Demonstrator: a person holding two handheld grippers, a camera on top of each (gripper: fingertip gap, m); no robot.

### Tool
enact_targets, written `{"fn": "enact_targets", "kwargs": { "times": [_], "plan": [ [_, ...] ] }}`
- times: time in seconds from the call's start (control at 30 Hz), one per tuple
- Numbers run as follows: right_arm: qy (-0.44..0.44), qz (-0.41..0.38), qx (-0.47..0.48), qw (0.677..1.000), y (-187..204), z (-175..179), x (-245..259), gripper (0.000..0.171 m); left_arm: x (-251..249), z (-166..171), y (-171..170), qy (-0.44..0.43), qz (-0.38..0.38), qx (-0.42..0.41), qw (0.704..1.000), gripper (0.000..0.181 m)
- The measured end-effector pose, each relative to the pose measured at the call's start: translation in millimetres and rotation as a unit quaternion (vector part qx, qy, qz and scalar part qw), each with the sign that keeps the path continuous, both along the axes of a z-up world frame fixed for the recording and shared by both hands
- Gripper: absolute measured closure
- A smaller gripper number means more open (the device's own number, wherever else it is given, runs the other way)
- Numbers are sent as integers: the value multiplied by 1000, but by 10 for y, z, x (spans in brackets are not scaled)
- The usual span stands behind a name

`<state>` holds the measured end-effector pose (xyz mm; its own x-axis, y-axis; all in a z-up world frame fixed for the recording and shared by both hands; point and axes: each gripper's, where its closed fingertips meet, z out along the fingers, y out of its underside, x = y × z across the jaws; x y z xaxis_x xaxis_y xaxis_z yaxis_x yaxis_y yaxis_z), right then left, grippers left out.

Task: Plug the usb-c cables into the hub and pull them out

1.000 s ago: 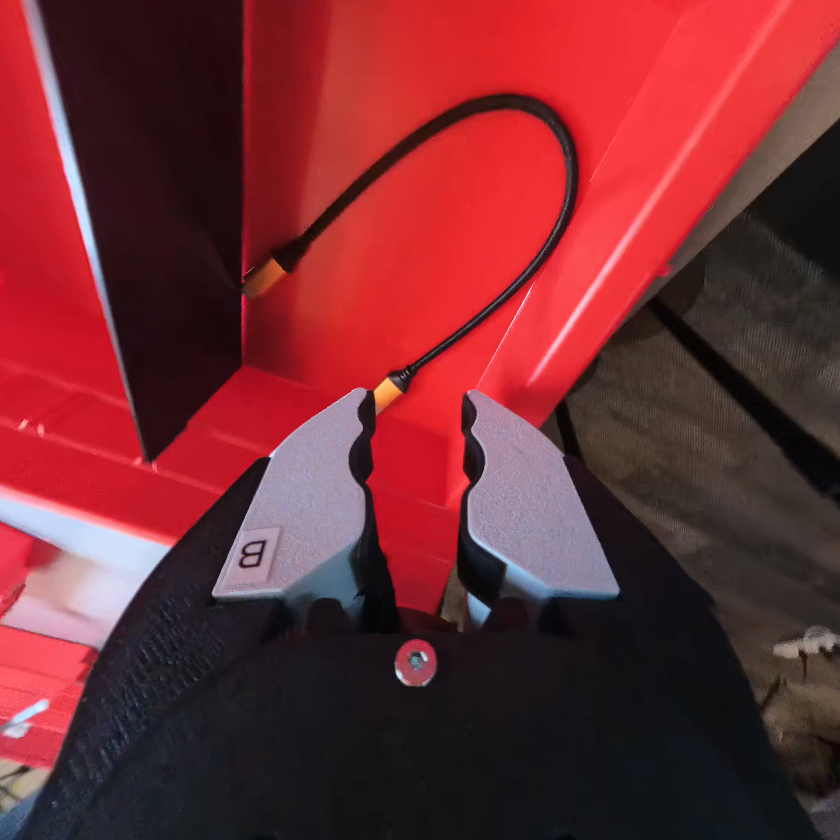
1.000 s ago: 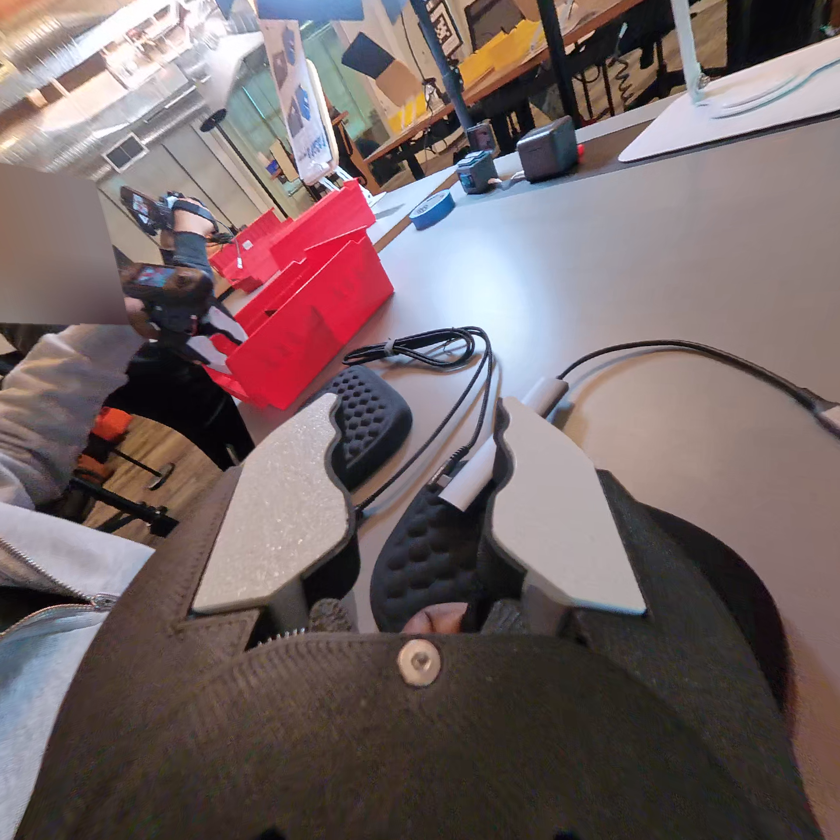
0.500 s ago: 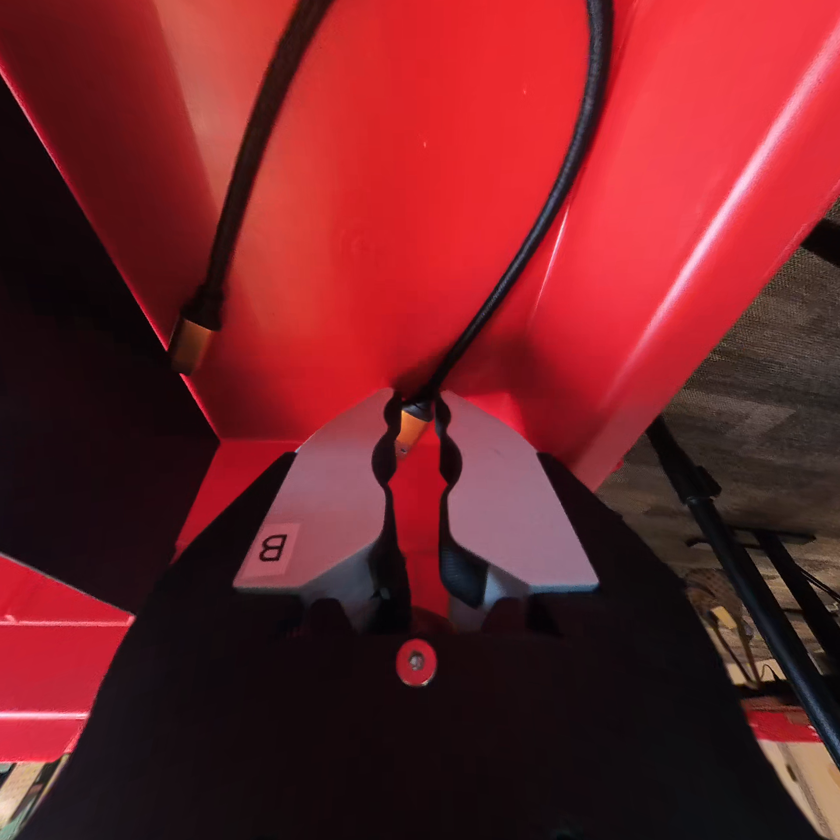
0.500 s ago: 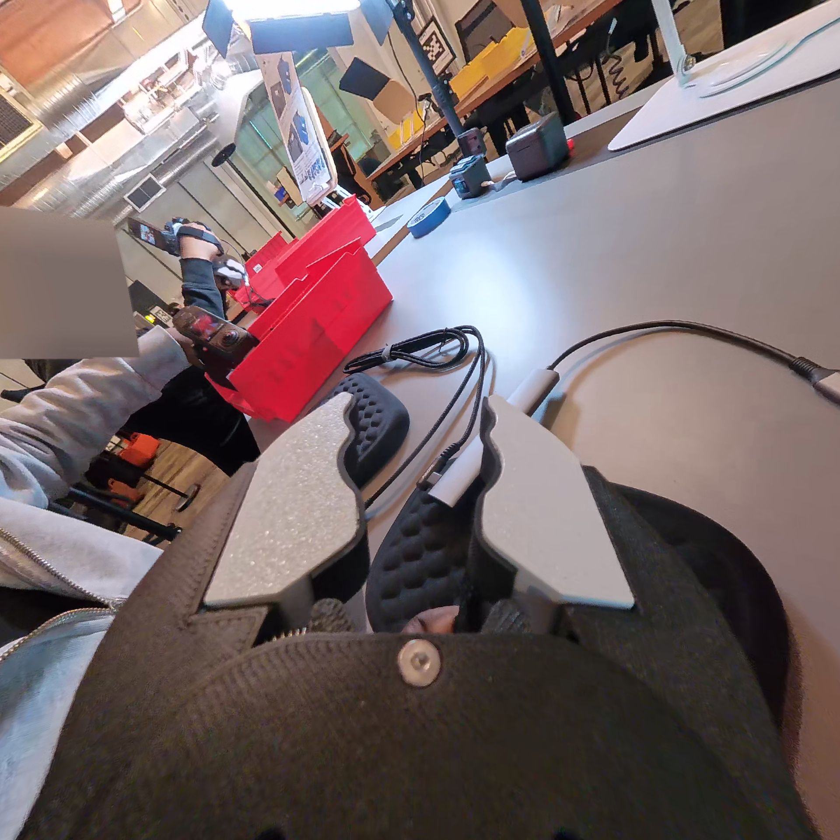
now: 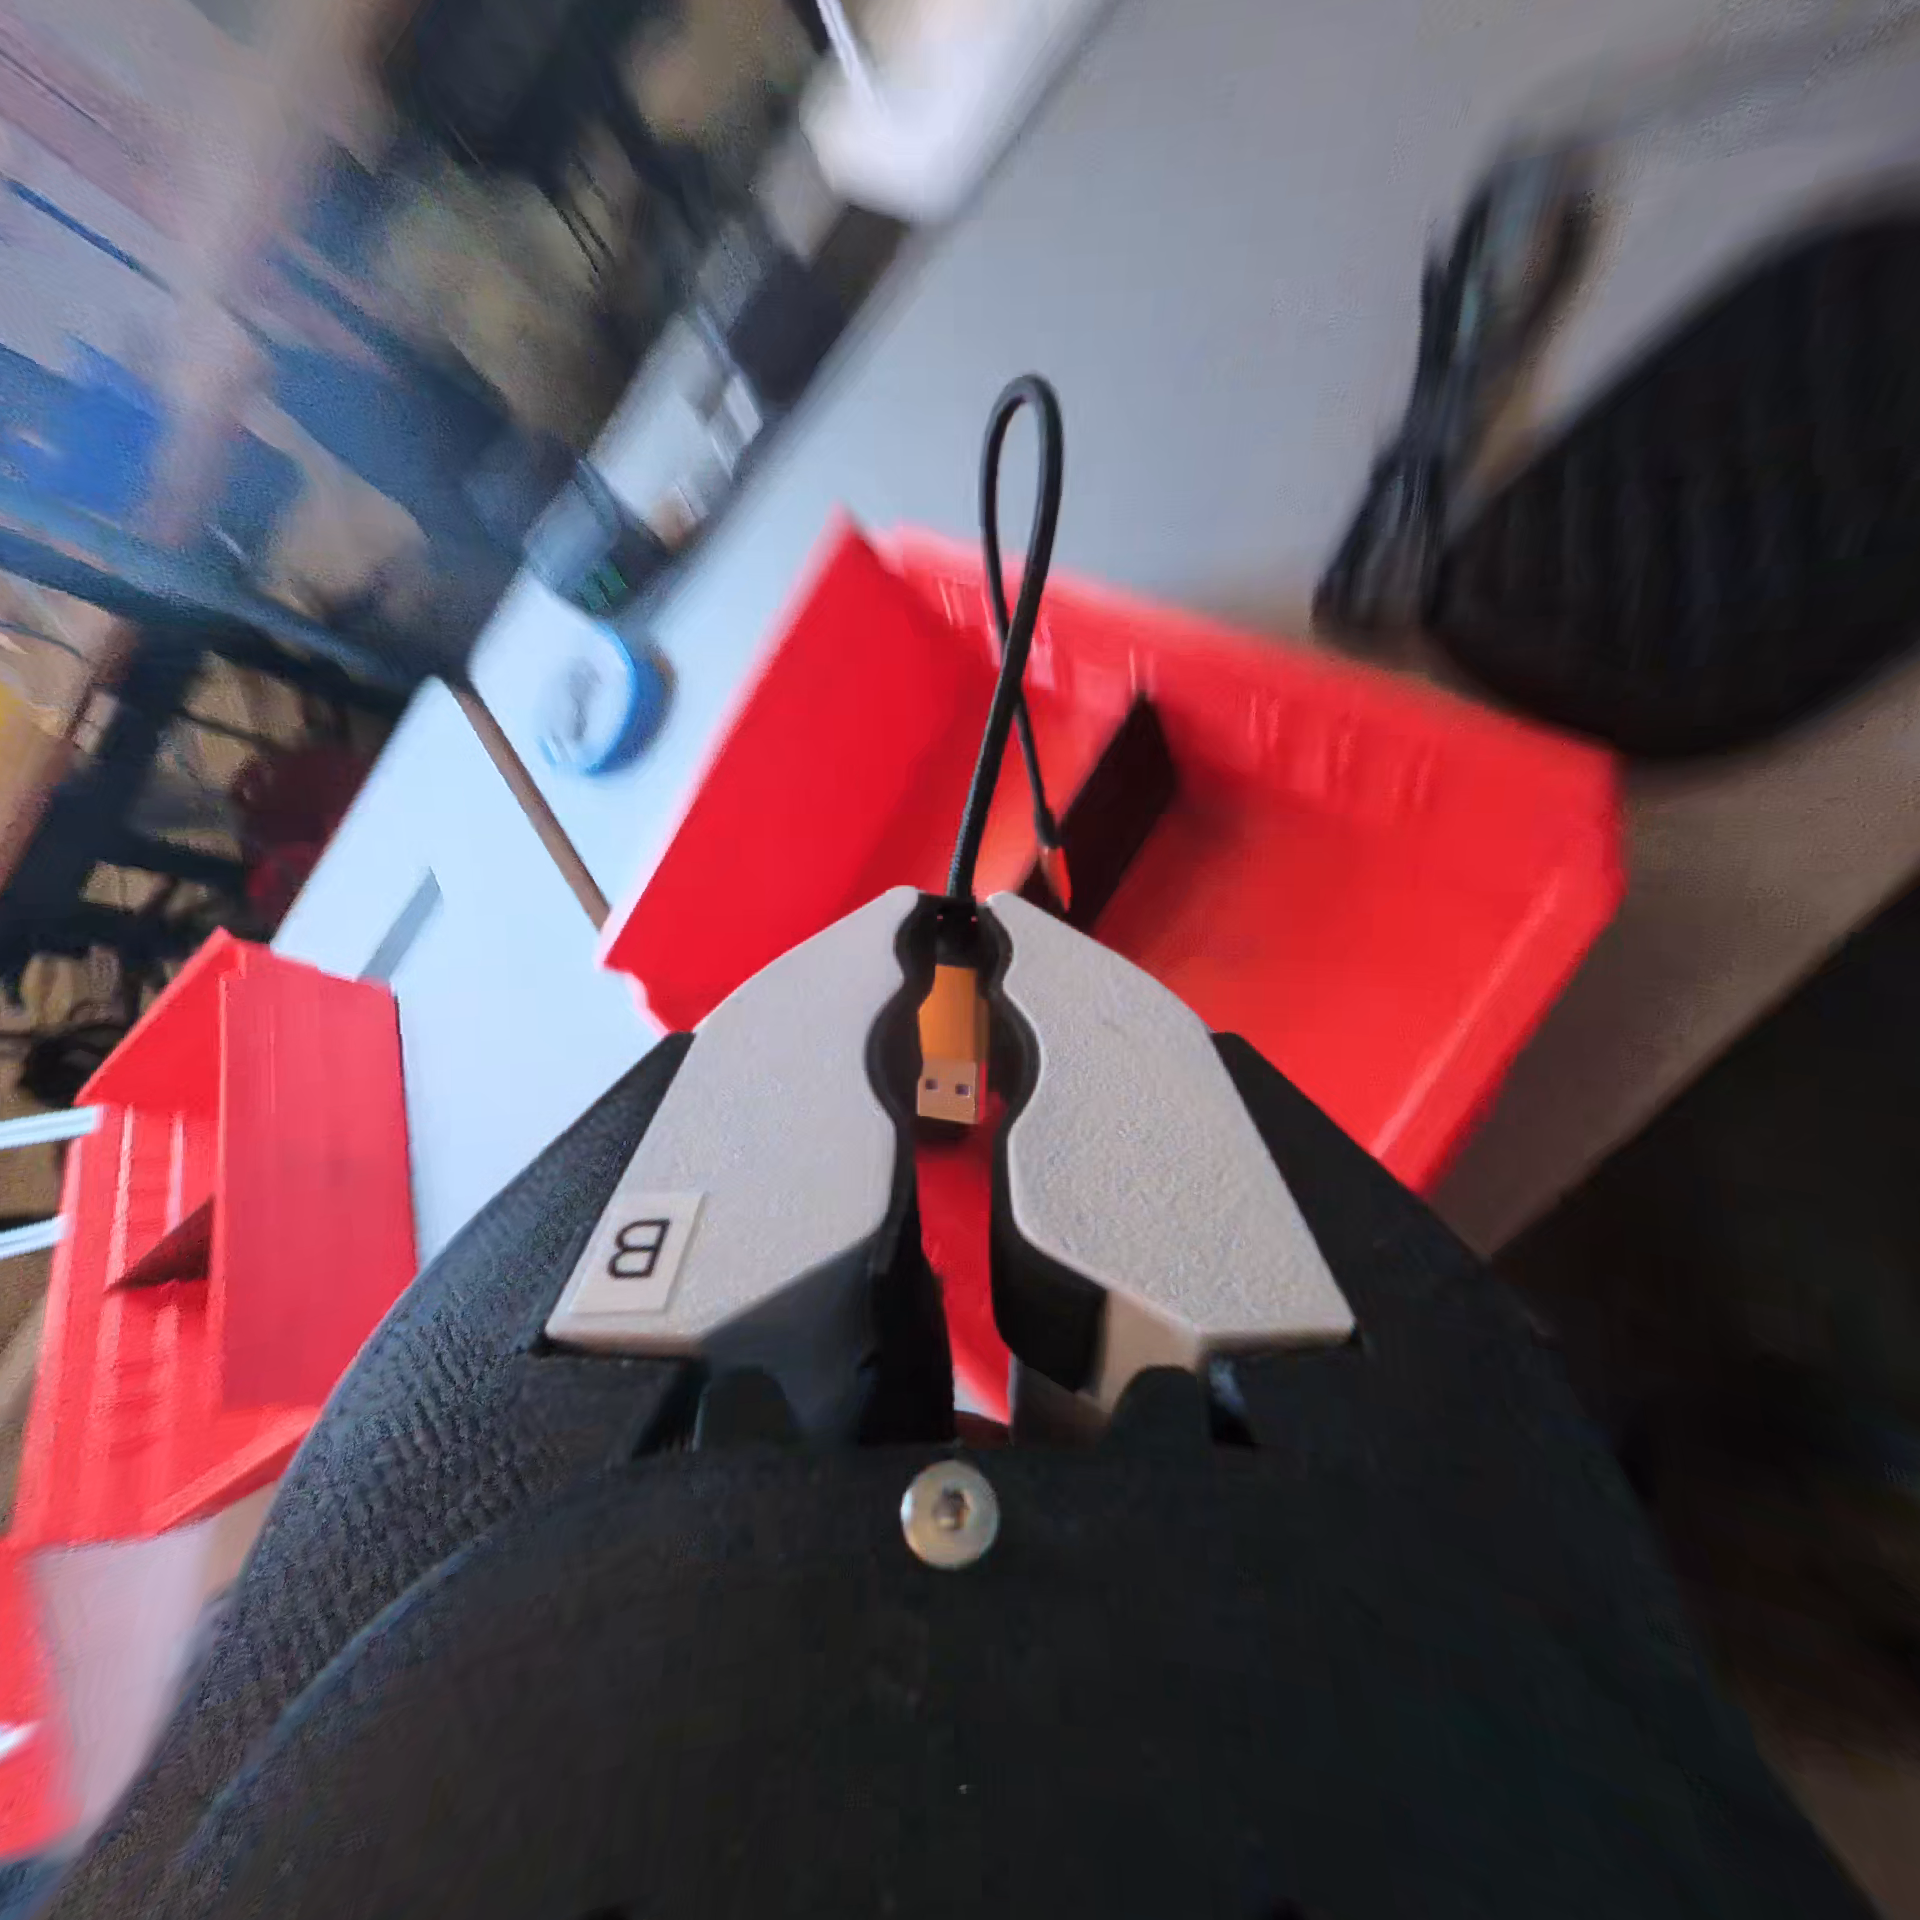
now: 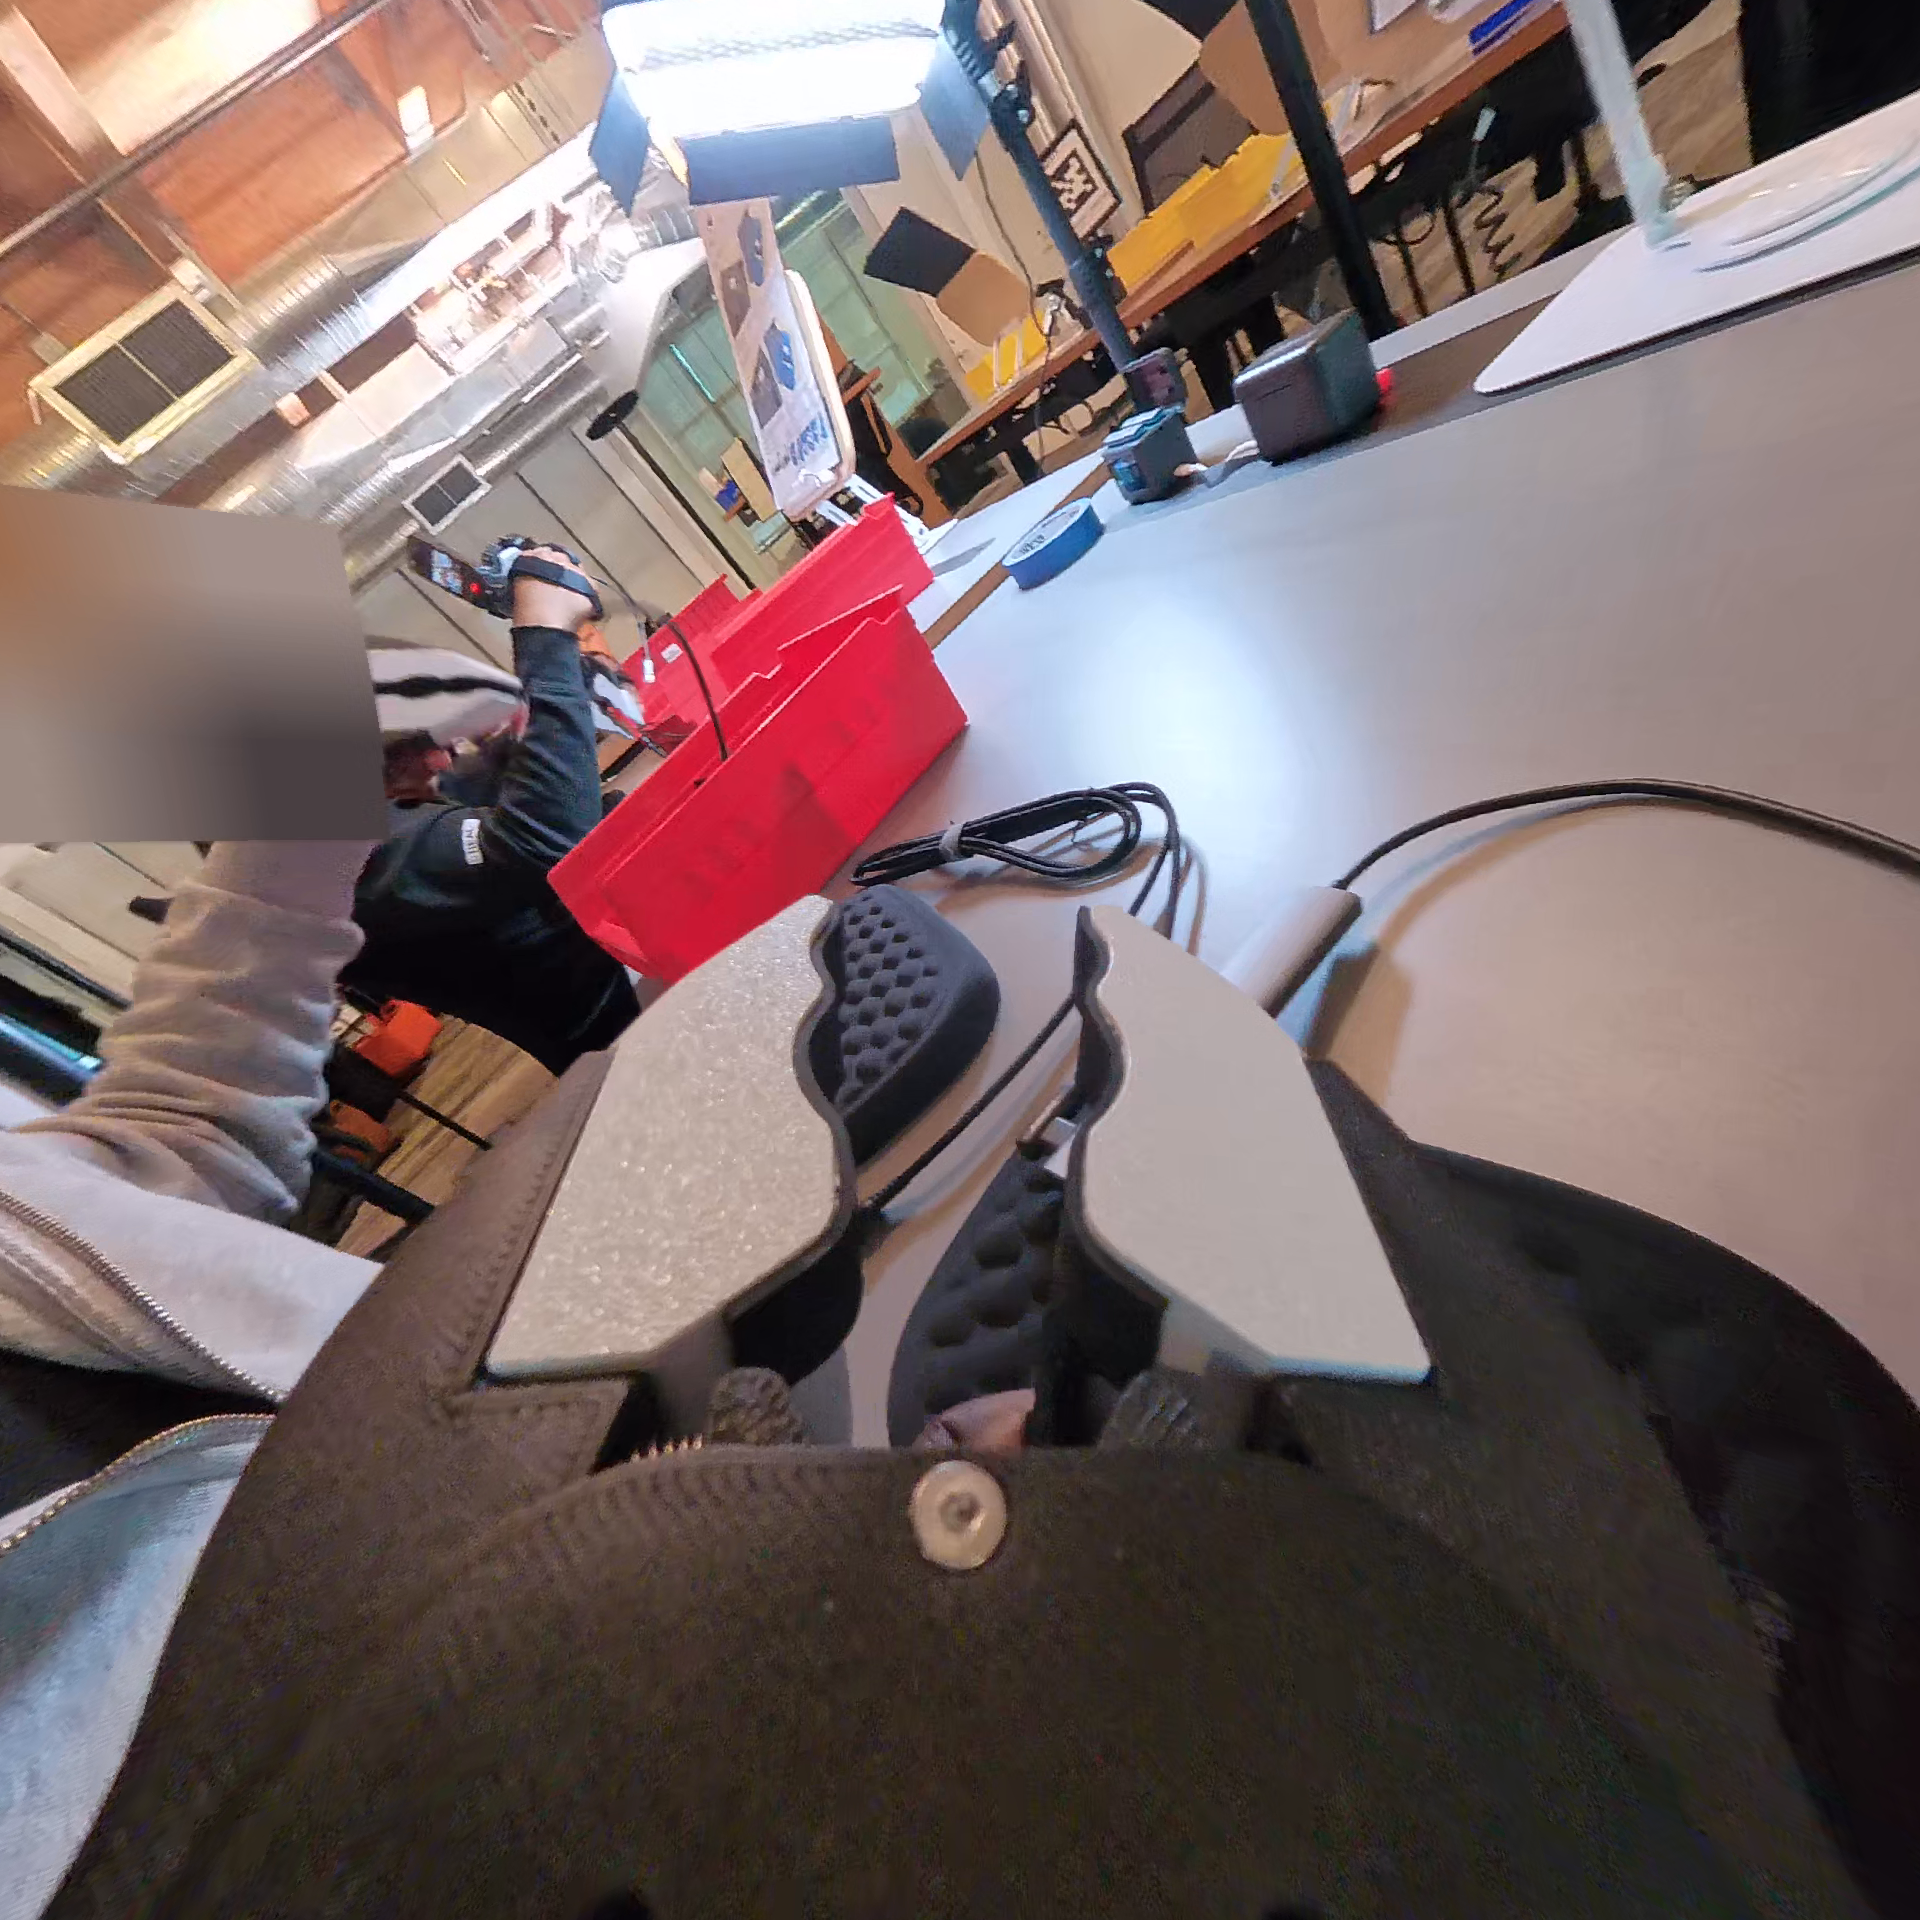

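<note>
Grey table (image 6: 1455, 623), bright studio light (image 6: 769, 94) overhead, long wooden workbench (image 6: 1299, 223) behind.

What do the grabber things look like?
Both grippers have two flat, speckled grey metal jaws with wavy inner edges, set on a bumpy black plastic body with one silver screw. The left gripper has a small white sticker with a black letter. The right gripper has dimpled black rubber pads.

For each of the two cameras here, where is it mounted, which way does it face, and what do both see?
Left wrist view: sits on the left tool, looks down at the red bin; its fingers clamp an orange plug of a black cable.
Right wrist view: sits on the right tool, low over the grey table, open; a grey sleeve shows.
Shared: red bin, blue tape roll.
</note>
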<state>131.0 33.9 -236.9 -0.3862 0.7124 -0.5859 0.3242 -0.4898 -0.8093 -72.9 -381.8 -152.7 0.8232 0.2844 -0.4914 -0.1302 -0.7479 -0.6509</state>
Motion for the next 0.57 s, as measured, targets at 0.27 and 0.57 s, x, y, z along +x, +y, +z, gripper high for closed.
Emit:
{"fn": "enact_targets", "kwargs": {
  "times": [0.27,0.57],
  "plan": [
    [77,85,29,993,-656,236,-29,124,846,850,727,-19,-130,488,863,173],
    [285,84,147,943,-1331,580,-3,122,1798,769,1578,-197,-357,573,711,174]
  ]
}}
